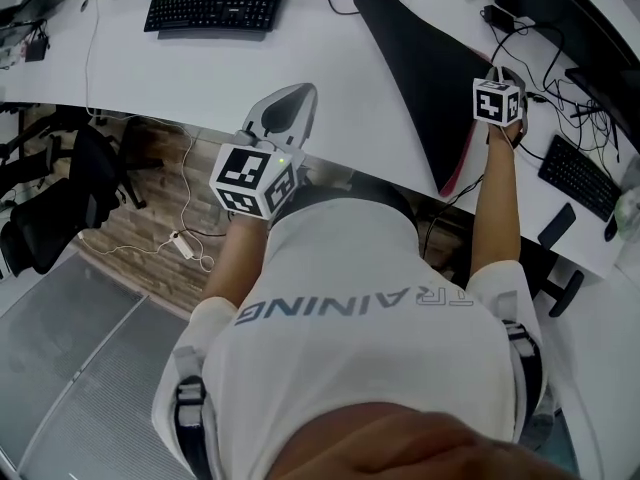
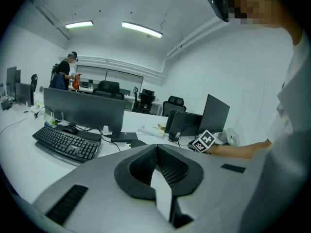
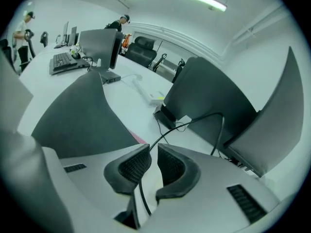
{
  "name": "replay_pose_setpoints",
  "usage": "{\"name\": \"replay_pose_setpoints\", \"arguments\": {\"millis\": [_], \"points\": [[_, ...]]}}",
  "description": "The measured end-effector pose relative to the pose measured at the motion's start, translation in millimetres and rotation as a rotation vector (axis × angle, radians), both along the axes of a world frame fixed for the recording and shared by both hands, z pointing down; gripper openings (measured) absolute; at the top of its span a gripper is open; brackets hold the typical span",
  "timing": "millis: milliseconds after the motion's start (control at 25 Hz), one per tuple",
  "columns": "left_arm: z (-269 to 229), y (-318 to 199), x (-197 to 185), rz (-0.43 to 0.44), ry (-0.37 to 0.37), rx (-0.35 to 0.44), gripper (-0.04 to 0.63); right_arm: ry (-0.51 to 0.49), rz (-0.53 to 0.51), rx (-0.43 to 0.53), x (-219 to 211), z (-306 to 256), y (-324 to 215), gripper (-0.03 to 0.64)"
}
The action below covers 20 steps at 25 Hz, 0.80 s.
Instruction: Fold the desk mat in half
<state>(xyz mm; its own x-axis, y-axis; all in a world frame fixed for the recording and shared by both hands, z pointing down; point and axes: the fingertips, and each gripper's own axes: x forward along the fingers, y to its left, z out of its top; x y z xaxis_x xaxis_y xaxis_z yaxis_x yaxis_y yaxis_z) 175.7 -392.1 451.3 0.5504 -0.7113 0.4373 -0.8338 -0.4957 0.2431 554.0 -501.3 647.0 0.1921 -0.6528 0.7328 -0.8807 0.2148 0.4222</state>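
The black desk mat (image 1: 420, 68) lies on the white desk (image 1: 200, 73) as a long narrowing shape, with a pink underside showing at its near corner (image 1: 457, 173). In the right gripper view the mat (image 3: 77, 115) spreads out to the left of the jaws. My right gripper (image 1: 495, 76) sits at the mat's right edge; its jaws (image 3: 153, 147) stand a narrow gap apart and a black cable shows through the gap. My left gripper (image 1: 302, 90) hovers at the desk's near edge, left of the mat, and it (image 2: 155, 147) is shut on nothing.
A black keyboard (image 1: 212, 8) lies at the far left of the desk, and another keyboard (image 1: 580, 176) sits at the right. Cables (image 1: 560, 78) tangle beside my right gripper. Monitors (image 3: 209, 101) stand just beyond it. An office chair (image 1: 60, 208) is below the desk.
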Motion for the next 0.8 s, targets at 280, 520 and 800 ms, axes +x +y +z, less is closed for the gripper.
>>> {"name": "replay_pose_setpoints", "arguments": {"millis": [280,520,800], "points": [[-13.1,16.4,-9.7,0.046,0.047,0.037,0.028,-0.167,0.013,0.292,-46.0,-110.0,29.0,0.036],[-32.6,38.5,-37.5,0.073,0.084,0.078,0.028,-0.302,-0.028,0.432,-118.8,-183.1,80.2,0.025],[-66.5,67.3,-88.8,0.074,0.117,0.148,0.028,-0.423,-0.072,0.521,-199.0,-241.3,148.9,0.023]]}}
